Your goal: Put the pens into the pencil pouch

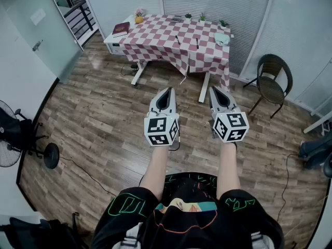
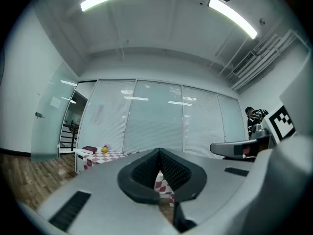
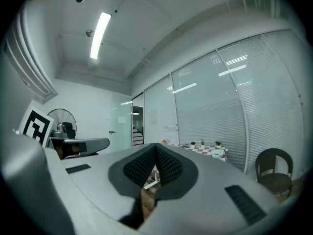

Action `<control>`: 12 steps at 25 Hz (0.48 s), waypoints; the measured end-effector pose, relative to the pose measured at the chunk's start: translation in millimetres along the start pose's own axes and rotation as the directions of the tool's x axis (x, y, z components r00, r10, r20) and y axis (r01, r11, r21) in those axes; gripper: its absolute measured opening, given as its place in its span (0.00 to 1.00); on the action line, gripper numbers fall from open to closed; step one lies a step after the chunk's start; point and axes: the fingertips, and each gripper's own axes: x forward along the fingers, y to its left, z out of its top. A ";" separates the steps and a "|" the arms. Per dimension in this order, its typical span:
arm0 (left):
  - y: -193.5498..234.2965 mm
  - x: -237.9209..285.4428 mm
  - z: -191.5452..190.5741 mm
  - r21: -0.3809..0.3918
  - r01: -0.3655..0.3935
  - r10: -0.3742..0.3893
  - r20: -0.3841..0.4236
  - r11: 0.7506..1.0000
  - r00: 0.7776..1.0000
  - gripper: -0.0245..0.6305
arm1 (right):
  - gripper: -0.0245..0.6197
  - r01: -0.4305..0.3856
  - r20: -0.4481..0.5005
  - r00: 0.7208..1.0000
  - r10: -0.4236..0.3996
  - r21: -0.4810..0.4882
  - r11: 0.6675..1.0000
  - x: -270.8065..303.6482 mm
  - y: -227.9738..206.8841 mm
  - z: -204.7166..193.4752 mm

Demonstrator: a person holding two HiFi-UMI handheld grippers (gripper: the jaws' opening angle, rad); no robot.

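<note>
The left gripper (image 1: 166, 93) has its jaws closed together; in the left gripper view its black ribbed pads (image 2: 145, 169) meet at the tip with nothing between them. The right gripper (image 1: 216, 92) is likewise closed and empty, its pads (image 3: 139, 166) pressed together in the right gripper view. Both are held level, side by side and slightly apart, in front of the person's body; bare forearms (image 1: 158, 170) run back from the marker cubes to black shorts. Both grippers point across a wooden plank floor (image 1: 104, 118) toward a table (image 1: 155, 35) covered with a red-and-white checked cloth, which stands well apart from them against a wall of pale blinds.

The pens (image 1: 177, 39) lie on that cloth near its middle; a second pen (image 1: 197, 43) lies just to the right of the first, the two apart from each other. The pencil pouch (image 1: 222, 39), pale and rounded, sits near the table's right end, close to the second pen but not touching it; whether it is open cannot be made out. A dark red book (image 1: 121, 28) rests at the left end, with a yellow fruit (image 1: 139, 19) beside it; small potted plants (image 1: 202, 17) line the far edge.

A dark chair (image 1: 271, 79) stands on the floor to the right of the table; a black fan (image 1: 8, 139) stands at the left edge of the room.
</note>
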 end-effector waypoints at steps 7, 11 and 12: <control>2.0 3.3 -0.1 -0.006 -0.005 0.005 0.001 1.000 1.000 0.04 | 0.04 -0.034 -0.001 0.999 0.034 -0.016 0.999 6.2 8.1 1.2; 0.1 3.7 -1.3 -0.009 -0.007 0.007 0.002 1.000 1.000 0.04 | 0.04 -0.028 -0.033 0.999 0.026 -0.042 0.999 7.3 6.9 -3.2; -0.9 3.4 -1.5 -0.010 -0.005 0.005 0.003 1.000 1.000 0.04 | 0.04 -0.020 -0.047 0.999 0.017 -0.047 0.999 7.7 6.1 -5.8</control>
